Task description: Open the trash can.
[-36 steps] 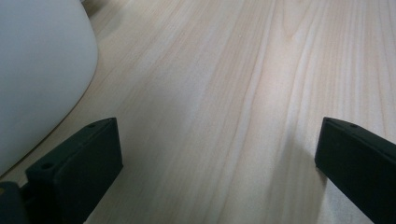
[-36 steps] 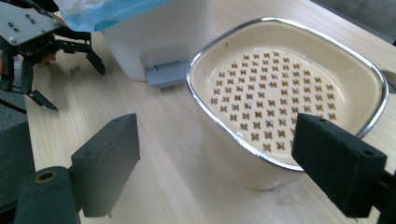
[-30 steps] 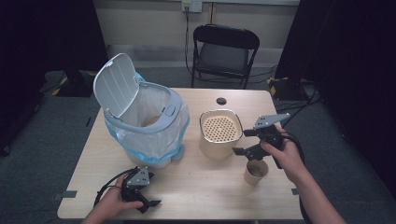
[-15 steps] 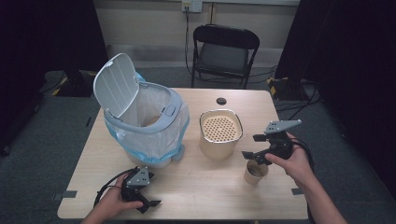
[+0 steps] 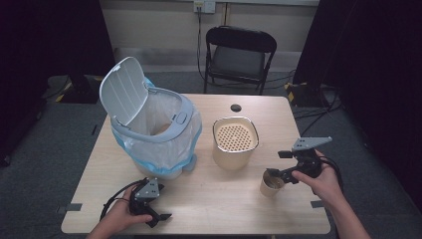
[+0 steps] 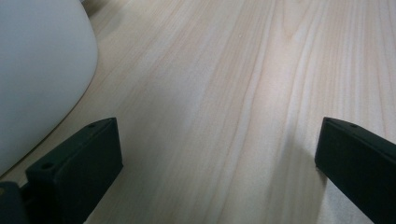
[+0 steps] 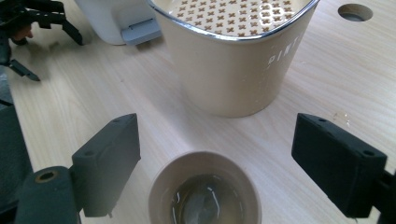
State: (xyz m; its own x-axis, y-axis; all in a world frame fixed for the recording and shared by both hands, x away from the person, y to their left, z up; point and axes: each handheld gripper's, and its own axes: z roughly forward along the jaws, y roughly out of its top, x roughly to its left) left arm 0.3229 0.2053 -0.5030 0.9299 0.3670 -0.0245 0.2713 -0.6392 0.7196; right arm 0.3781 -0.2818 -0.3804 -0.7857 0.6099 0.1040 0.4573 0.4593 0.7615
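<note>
Down and toward the person comes the right gripper (image 5: 281, 166), dropped from beside the beige perforated-lid canister (image 5: 235, 142) to the small paper cup (image 5: 271, 184), which has not shifted; the left gripper (image 5: 154, 206) has held its place at the table's near edge. Jaws wide on the right one, standing either side of the cup without touching it, the rim between and just below them in the right gripper view. That cup (image 7: 204, 191) sits just in front and to the right of the canister and holds a little murky liquid with something pale sunk in it. Left of the canister stands the white lidded bin (image 5: 149, 130), lid up, lined with a clear blue-tinted bag, something tan lying inside. The left gripper's jaws are wide apart too, gripping nothing, low over bare wood in front of the bin, a white curved side at the frame's left in its own view. Light wooden table (image 5: 214, 209), a round cable hole (image 5: 236, 107) behind the canister; beyond that a black folding chair (image 5: 241, 54), grey carpet, dark curtains. Only the right gripper view shows the cup's contents and the lettering on the canister wall.
</note>
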